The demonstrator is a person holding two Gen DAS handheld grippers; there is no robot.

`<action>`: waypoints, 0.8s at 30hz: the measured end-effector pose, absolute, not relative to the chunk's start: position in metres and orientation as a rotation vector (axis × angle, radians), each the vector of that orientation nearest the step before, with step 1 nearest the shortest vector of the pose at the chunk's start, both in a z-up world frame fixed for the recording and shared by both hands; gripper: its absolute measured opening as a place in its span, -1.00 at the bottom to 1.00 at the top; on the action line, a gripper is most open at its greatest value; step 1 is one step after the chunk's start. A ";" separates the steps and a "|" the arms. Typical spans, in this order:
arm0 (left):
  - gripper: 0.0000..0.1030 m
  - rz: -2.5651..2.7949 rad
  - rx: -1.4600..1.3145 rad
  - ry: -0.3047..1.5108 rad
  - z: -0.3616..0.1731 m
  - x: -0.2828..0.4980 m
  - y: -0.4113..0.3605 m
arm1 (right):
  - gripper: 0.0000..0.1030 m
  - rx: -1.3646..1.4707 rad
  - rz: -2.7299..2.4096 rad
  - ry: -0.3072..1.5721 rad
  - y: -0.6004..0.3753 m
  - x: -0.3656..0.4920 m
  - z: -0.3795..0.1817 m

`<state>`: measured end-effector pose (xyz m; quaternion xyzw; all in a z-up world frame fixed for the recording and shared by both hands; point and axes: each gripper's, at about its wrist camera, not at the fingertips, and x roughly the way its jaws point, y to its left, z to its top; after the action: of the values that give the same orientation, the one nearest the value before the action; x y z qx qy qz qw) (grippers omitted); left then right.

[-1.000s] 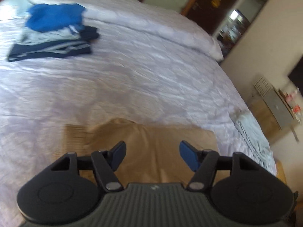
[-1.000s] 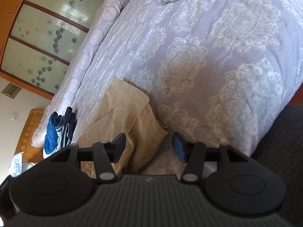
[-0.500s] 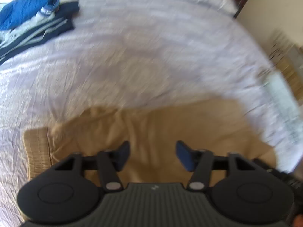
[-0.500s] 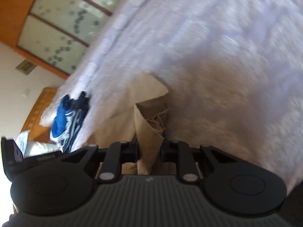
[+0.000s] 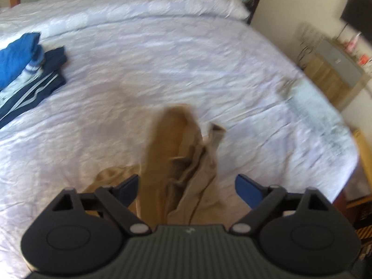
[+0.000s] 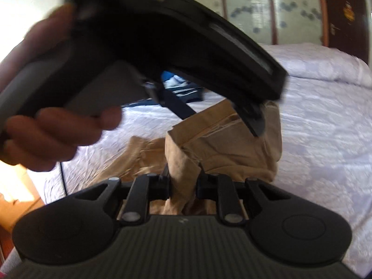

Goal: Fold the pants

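A: The right gripper (image 6: 182, 186) is clenched on a bunched fold of the tan cotton pants (image 6: 223, 148), lifting it above the white quilted bed (image 6: 325, 121)!

B: The left gripper (image 5: 186, 186) has just been opening, released over the cloth near the bed's near edge.

No readable text, labels, brands or numbers in either wrist view. Only mark: a small pale emblem moulded on the ribbed housing of each gripper, too small and blurred to make out as a letter or logo. Both views are motion-blurred; the items on the far cabinet (image 5: 334, 69) show no legible print.
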<state>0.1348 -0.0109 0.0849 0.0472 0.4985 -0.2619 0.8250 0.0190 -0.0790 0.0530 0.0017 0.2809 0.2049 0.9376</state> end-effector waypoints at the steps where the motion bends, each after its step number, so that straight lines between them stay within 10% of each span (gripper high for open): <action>1: 0.35 -0.538 0.114 1.073 0.079 0.138 -0.007 | -0.58 -0.015 0.432 0.572 -0.071 0.018 0.053; 3: -0.58 -0.504 0.119 1.096 0.067 0.144 0.005 | -0.63 -0.049 0.460 0.563 -0.058 0.016 0.055; 5: -0.73 -0.506 0.019 1.108 0.061 0.150 0.026 | -0.69 -0.068 0.496 0.552 -0.050 0.013 0.058; 9: -0.75 -0.495 -0.108 1.063 0.058 0.148 0.066 | -0.48 -0.065 0.546 0.528 -0.045 0.005 0.064; 13: -0.75 -0.517 -0.169 1.028 0.058 0.140 0.096 | 0.21 -0.028 0.538 0.523 -0.058 -0.002 0.065; 24: -0.75 -0.414 -0.251 1.008 0.052 0.137 0.154 | 0.26 0.038 0.579 0.683 -0.057 0.014 0.052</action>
<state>0.1371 0.1537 0.0523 -0.1192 0.4782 -0.1965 0.8476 0.0140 -0.0568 0.0515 0.0182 0.3303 0.2801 0.9012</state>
